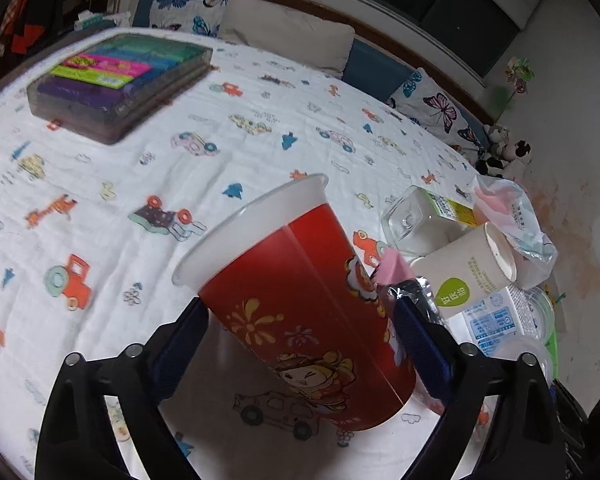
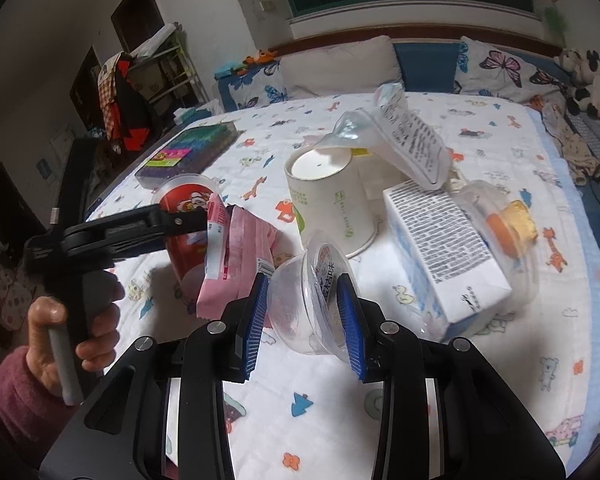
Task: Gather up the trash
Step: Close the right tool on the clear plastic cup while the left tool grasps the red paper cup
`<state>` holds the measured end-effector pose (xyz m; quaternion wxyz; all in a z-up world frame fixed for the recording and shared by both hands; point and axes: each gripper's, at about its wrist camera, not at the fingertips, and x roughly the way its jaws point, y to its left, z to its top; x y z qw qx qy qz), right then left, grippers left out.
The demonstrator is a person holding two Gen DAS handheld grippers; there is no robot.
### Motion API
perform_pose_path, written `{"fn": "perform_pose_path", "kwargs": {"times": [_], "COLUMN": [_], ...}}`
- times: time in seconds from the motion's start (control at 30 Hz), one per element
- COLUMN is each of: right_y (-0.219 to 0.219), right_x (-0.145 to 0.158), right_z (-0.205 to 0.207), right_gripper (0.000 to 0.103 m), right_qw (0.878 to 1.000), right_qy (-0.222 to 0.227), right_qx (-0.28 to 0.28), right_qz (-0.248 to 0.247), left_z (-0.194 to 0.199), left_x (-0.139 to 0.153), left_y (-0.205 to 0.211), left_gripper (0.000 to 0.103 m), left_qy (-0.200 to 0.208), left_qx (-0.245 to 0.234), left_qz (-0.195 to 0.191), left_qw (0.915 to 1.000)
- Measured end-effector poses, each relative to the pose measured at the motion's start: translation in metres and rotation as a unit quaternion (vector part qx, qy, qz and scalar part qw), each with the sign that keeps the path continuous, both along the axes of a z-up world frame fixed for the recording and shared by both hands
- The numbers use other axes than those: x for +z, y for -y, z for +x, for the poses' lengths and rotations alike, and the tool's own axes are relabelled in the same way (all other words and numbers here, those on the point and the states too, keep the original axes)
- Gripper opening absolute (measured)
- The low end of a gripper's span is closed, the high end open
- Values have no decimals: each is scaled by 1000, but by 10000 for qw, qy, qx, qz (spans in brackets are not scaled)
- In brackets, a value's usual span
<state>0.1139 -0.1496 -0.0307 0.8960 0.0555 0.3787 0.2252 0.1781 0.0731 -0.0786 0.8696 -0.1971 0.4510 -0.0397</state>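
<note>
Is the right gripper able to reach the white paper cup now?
Probably not yet: the right gripper is shut on a clear plastic cup, so its jaws are occupied. The white paper cup lies just beyond.

My right gripper (image 2: 302,312) shows black angular arms with round silver screws and ribbed blue pads (image 2: 256,316). My left gripper (image 1: 300,344), also black, carries darker navy pads and a black pistol grip with a grey trigger bar, below a fuzzy maroon sleeve (image 2: 16,392).

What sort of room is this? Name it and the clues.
Most likely a bedroom: a bed under a car-print sheet, butterfly-print pillows along the headboard, and stuffed toys piled beside it.
</note>
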Motion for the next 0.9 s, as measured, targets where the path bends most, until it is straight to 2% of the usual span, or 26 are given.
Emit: {"fn": "perform_pose_path", "kwargs": {"times": [0.07, 0.17, 0.37, 0.6, 0.9], "right_y": [3, 10, 20, 27, 38], "right_x": [2, 6, 13, 17, 13], "right_z": [-2, -7, -16, -23, -22], "right_gripper": [36, 36, 36, 36, 36], "right_qw": [10000, 9999, 9993, 9988, 9980], "right_qy": [24, 61, 134, 178, 138], "right_qx": [-48, -149, -336, -465, -612], "right_qz": [-17, -6, 0, 9, 62], "left_z": [2, 0, -9, -16, -7], "left_x": [-1, 2, 10, 17, 11], "left_y": [0, 3, 6, 2, 3], "left_gripper": [85, 76, 67, 66, 70], "left_qy": [4, 48, 186, 245, 35], "left_qx": [-34, -129, -285, -340, -421], "left_qz": [-59, -8, 171, 272, 363], "left_qw": [10000, 9999, 9993, 9988, 9984]}}
